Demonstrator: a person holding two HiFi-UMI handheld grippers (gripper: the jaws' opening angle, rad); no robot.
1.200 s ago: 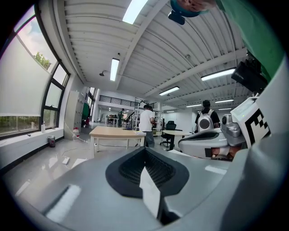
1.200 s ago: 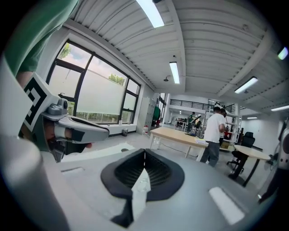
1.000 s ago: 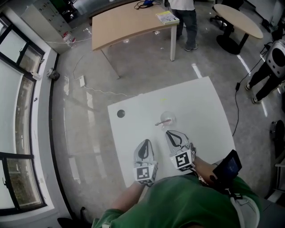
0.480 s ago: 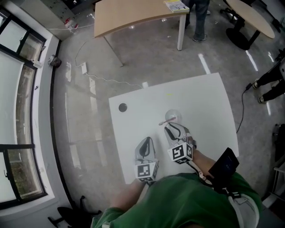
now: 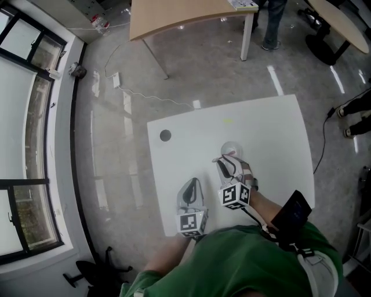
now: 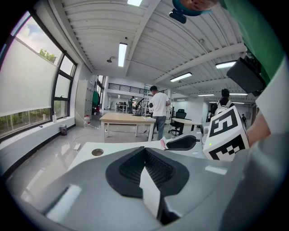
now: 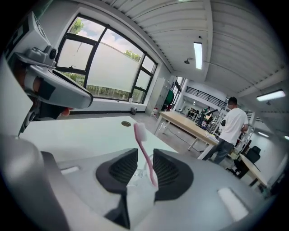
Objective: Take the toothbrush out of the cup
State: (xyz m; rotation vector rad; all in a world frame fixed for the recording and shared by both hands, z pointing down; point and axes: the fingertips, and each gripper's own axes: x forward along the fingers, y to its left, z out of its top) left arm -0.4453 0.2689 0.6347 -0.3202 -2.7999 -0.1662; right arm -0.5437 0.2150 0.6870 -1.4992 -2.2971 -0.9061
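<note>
A clear cup (image 5: 233,149) stands near the middle of the white table (image 5: 272,133), with a pink toothbrush (image 5: 222,157) leaning out of it toward the left. My right gripper (image 5: 228,160) sits at the cup's near side. In the right gripper view the toothbrush (image 7: 140,133) rises through the gap between the jaws of the right gripper (image 7: 145,153), which stand open around it, and the cup (image 7: 141,172) shows low in that gap. My left gripper (image 5: 191,187) rests shut and holds nothing, to the left and nearer me; it shows again as the left gripper (image 6: 145,151).
A dark round hole (image 5: 166,136) marks the table's far left corner. Beyond the table lies grey floor with a cable (image 5: 145,98), a wooden table (image 5: 185,14) and a standing person (image 5: 277,23). A dark device (image 5: 294,212) is strapped at my right forearm.
My right gripper has moved forward to the cup, so the toothbrush now stands between its jaws. The left gripper has stayed put. The head view has shifted slightly.
</note>
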